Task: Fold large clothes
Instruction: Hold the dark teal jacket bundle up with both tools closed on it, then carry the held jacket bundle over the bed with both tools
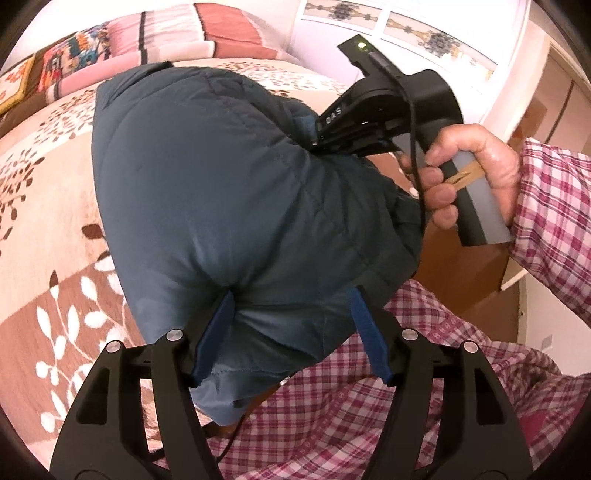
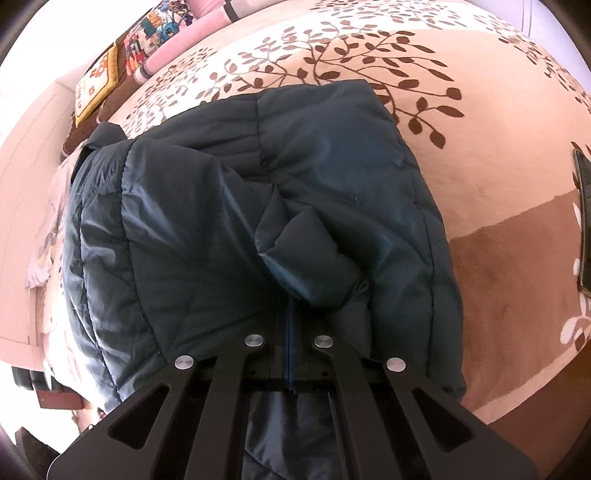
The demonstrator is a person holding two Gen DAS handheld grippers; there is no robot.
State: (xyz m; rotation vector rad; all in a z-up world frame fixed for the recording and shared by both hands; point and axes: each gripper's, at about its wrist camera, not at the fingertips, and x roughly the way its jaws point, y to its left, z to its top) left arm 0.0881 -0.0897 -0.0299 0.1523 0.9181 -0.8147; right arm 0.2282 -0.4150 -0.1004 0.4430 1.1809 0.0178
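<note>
Surroundings: We see a leaf-patterned blanket (image 2: 461, 155) covering the bed, striped and patchwork pillows (image 1: 155, 33) at its far end, and a dark flat object (image 2: 583, 221) at the right edge of our right wrist view.
Jacket: The dark blue padded jacket (image 1: 229, 184) lies bunched on the blanket, its long axis running away from us toward the pillows.
Left gripper (image 1: 291, 332): Our fingers stand apart, straddling the jacket's near edge.
Right gripper (image 2: 290, 321): Fingers pressed together, pinching a jacket fold.
Right hand (image 1: 469, 173): It grips the handle, plaid sleeve (image 1: 554, 206) behind.
</note>
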